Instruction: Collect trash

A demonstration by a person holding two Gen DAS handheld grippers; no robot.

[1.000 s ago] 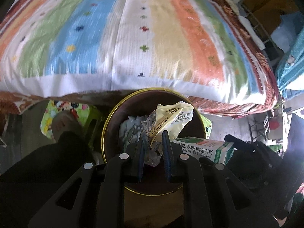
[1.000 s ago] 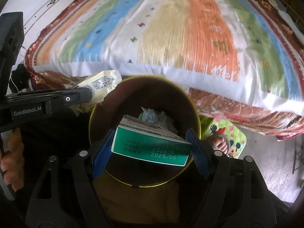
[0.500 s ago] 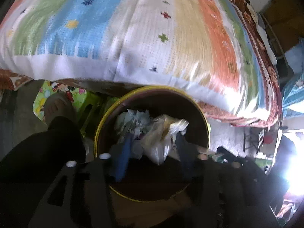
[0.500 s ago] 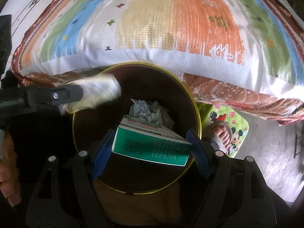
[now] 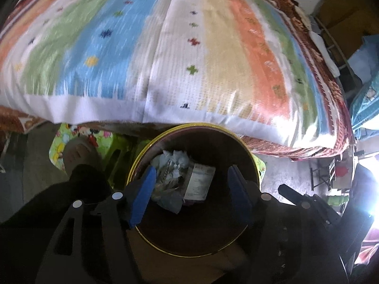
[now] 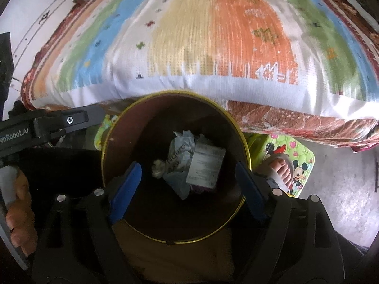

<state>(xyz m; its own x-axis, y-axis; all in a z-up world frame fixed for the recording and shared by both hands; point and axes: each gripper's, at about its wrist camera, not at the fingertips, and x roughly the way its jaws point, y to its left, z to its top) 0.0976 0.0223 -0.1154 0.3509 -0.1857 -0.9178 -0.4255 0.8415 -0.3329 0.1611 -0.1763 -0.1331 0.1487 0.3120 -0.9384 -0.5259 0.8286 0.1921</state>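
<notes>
With both sets of blue-padded jaws standing spread and nothing between them, this looks like the tail end of a drop-off. The left gripper (image 5: 190, 194) has just been opening wider, w/ no item in its gap; the right gripper (image 6: 189, 185) has also just been opening, likewise bare. Both hang over the round dark-brown bin with the yellow rim (image 6: 246, 156), pointing steeply down into it. At the bottom lies the trash: a small white-and-green cardboard box (image 6: 206, 168) resting flat, label up, touching a crumpled grey-white plastic wrapper (image 6: 181, 156), plus a pale scrunched scrap at its left edge. So those pcs are collected, I'd say. Outward from the bin: a striped pastel woven blanket (image 5: 189, 47) covers the bed just behind it, and no litter shows on it. A cartoon-print foam mat (image 6: 300, 163) sits beside the bin w/ a person's sandalled foot (image 6: 281, 168) on it. Whether more trash remains elsewhere in the room, can't tell from here.
</notes>
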